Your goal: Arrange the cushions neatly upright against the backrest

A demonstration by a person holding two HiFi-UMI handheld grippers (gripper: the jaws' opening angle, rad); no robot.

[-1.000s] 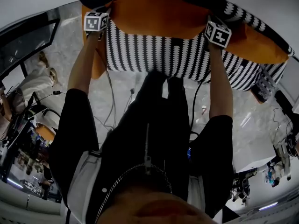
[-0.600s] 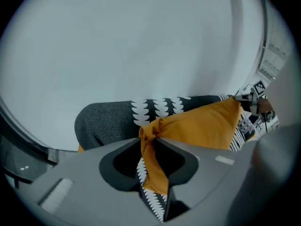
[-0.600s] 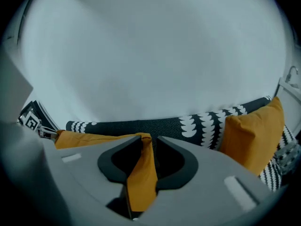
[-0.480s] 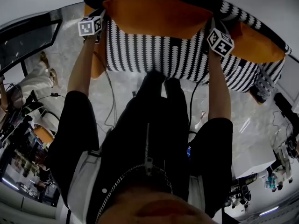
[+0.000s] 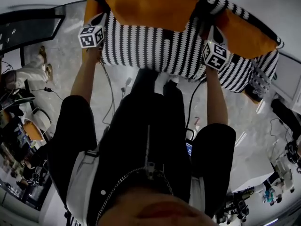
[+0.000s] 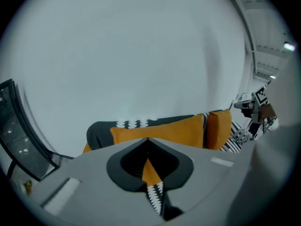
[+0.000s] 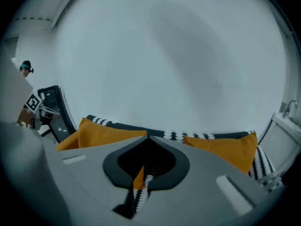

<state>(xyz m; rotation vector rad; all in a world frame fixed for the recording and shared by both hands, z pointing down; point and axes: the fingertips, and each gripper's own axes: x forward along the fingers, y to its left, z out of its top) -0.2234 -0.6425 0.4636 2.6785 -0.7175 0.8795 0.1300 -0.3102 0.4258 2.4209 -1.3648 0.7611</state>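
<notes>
A sofa with a black-and-white zigzag seat (image 5: 150,51) stands in front of me. A wide orange cushion (image 5: 150,8) stands upright against its dark backrest (image 5: 214,1). A second orange cushion (image 5: 244,34) leans at the right, and an orange edge (image 5: 89,8) shows at the left end. My left gripper (image 5: 99,19) hovers over the seat's left front, my right gripper (image 5: 210,29) over its right front. Both have just been closing and stand shut, with nothing between them and clear of the cushions. The left gripper view shows the wide cushion (image 6: 160,130), the right gripper view the right cushion (image 7: 225,147).
Cables (image 5: 110,98) trail over the marble floor beside my legs. A seated person (image 5: 28,76) and a dark glass panel (image 5: 28,29) are at the left. Equipment (image 5: 282,164) stands at the right. A plain white wall (image 6: 141,55) rises behind the sofa.
Both grippers have drawn back from the wide cushion's lower corners toward me and risen. The cushion stays upright against the backrest.
</notes>
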